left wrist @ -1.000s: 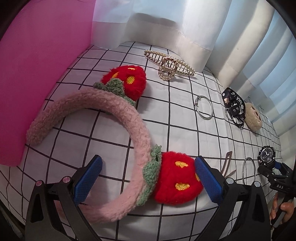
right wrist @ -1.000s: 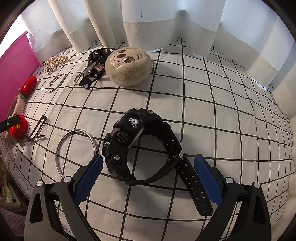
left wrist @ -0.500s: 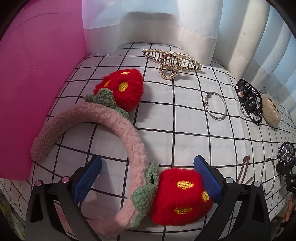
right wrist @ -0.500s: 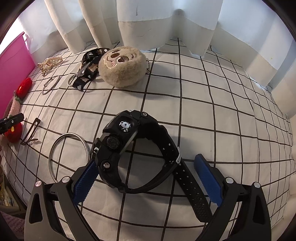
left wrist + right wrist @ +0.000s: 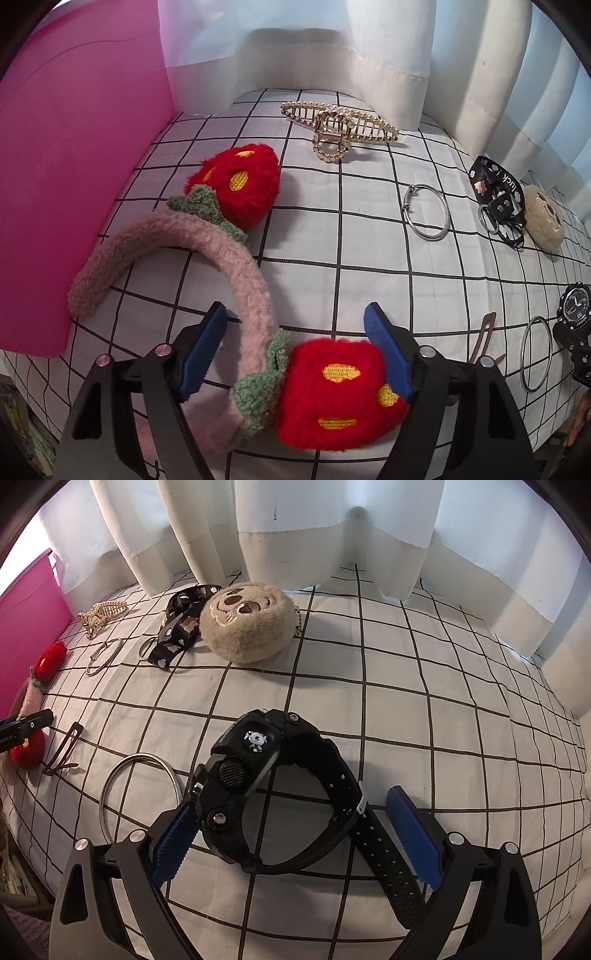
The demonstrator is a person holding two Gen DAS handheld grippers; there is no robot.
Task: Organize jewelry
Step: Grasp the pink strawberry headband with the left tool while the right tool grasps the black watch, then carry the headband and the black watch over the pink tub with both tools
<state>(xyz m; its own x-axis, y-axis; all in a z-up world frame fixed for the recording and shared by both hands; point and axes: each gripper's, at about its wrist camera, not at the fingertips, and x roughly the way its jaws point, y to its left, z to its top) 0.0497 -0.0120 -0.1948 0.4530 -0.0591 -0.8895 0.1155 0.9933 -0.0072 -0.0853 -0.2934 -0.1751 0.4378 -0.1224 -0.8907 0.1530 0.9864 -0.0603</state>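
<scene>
The left gripper (image 5: 295,345) has its jaws apart around the pink headband (image 5: 236,280), right where the band meets the near plush strawberry (image 5: 340,391), on the checked cloth (image 5: 332,229). The right gripper (image 5: 295,829) also stands with its jaws apart, bracketing the black watch (image 5: 258,786), whose strap loop stands on edge. Closing on soft plush could let the headband sag or slip out. The watch's left finger (image 5: 170,845) sits against the case, so it may push it toward the steel bangle (image 5: 140,797) rather than pinch it.
</scene>
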